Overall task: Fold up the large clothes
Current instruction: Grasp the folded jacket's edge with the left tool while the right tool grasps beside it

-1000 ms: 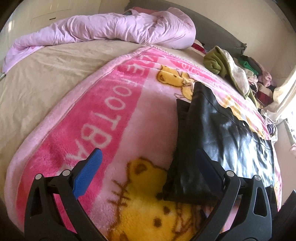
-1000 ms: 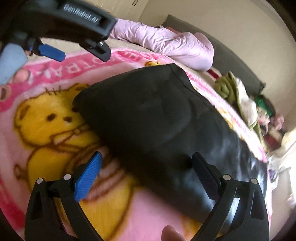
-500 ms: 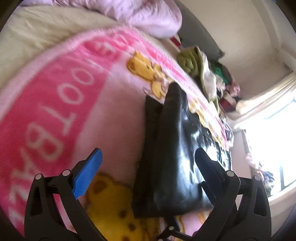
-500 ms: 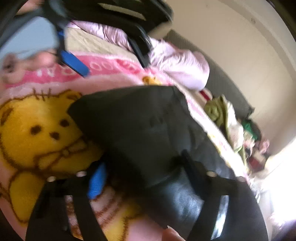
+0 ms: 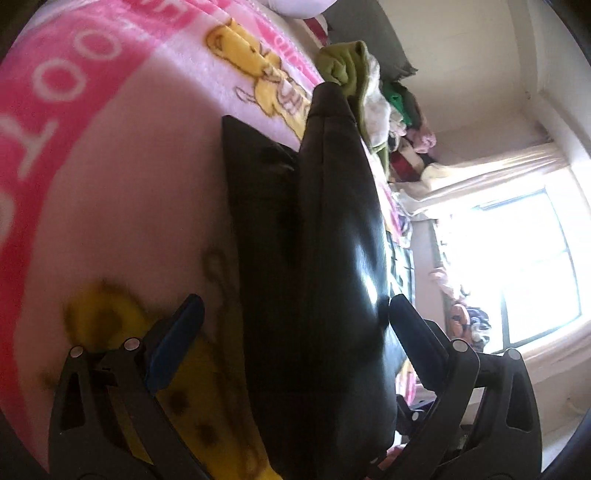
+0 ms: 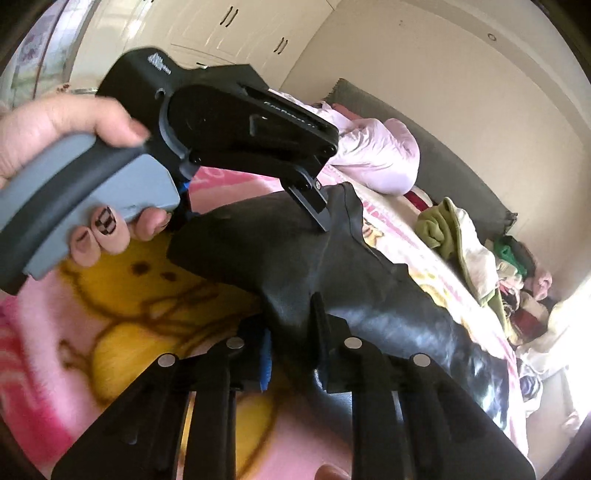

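Observation:
A black leather-like garment (image 5: 332,221) lies lengthwise on a pink blanket (image 5: 110,177) printed with yellow bears. My left gripper (image 5: 295,336) is open, its fingers straddling the garment's near end without pressing it. In the right wrist view, my right gripper (image 6: 293,343) has its jaws closing, and a raised fold of the black garment (image 6: 369,288) is pinched between the pads. A hand (image 6: 55,122) holds the left gripper over the garment's other corner, with one of its fingers (image 6: 314,206) against the cloth.
A heap of mixed clothes (image 6: 461,236) lies along the bed's far side. A bunched pink duvet (image 6: 373,155) rests against the grey headboard (image 6: 443,158). A bright window (image 5: 517,258) is to the right, and white wardrobe doors (image 6: 221,22) stand behind.
The right jaws went from wide apart to pinched on a fold of the black garment, which now stands raised. The left gripper tipped down and rolled, coming astride the garment's near end.

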`<state>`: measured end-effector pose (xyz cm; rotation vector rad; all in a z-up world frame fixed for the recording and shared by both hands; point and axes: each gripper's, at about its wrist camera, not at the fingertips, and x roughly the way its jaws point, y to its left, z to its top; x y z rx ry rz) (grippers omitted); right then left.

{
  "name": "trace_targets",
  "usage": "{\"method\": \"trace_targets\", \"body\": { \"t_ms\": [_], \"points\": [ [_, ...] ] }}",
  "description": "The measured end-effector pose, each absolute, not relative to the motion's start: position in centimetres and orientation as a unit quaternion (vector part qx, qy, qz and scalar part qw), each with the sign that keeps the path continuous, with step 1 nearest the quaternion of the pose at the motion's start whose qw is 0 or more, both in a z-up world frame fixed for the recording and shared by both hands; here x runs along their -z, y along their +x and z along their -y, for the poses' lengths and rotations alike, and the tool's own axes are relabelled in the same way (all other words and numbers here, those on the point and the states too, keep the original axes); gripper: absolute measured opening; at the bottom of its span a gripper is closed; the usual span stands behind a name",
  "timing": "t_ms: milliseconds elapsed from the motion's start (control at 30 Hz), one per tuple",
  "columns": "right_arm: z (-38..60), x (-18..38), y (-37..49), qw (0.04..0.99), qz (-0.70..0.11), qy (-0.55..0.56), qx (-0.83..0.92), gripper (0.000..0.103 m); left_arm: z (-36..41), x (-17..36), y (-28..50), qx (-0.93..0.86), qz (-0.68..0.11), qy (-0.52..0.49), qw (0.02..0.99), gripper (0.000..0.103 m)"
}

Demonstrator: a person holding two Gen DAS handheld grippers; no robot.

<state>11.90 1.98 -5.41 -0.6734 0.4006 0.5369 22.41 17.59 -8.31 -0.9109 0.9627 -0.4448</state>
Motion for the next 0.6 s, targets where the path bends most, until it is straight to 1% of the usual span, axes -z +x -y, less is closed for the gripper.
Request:
{"method": "trace_targets", "body": {
  "t_ms": [100, 133, 167, 233, 333, 433, 467, 533, 600],
  "points": [
    [-1.3, 5.0, 10.4, 0.888, -0.200, -0.304, -0.279, 0.017, -17.7, 7.9, 20.0, 0.215, -0.422, -0.443, 0.761, 0.093],
    [-1.1, 4.9, 9.7, 0.887, -0.201, -0.301, -0.288, 0.017, -17.6, 7.7, 19.0, 0.214, -0.416, -0.449, 0.762, 0.089],
    [-1.0, 4.8, 8.9, 0.885, -0.199, -0.300, -0.294, 0.017, -17.5, 7.5, 18.5, 0.213, -0.415, -0.449, 0.763, 0.076],
    [-0.5, 4.5, 7.6, 0.884, -0.194, -0.294, -0.308, 0.017, -16.9, 6.4, 17.4, 0.204, -0.412, -0.435, 0.774, 0.072],
    [0.2, 4.2, 6.7, 0.888, -0.187, -0.286, -0.307, 0.017, -16.1, 4.8, 16.7, 0.190, -0.397, -0.410, 0.799, 0.049],
    [1.1, 3.8, 7.1, 0.895, -0.186, -0.261, -0.311, 0.022, -15.5, 4.2, 16.8, 0.189, -0.385, -0.399, 0.811, 0.037],
    [1.4, 3.7, 7.3, 0.897, -0.190, -0.253, -0.310, 0.027, -15.3, 4.1, 16.7, 0.187, -0.380, -0.394, 0.816, 0.033],
    [1.9, 3.6, 7.4, 0.896, -0.196, -0.243, -0.315, 0.036, -15.3, 4.0, 17.0, 0.183, -0.373, -0.394, 0.820, 0.028],
    [2.7, 3.4, 7.0, 0.898, -0.196, -0.232, -0.318, 0.059, -15.5, 3.7, 16.7, 0.181, -0.367, -0.390, 0.825, 0.025]
  ]
}}
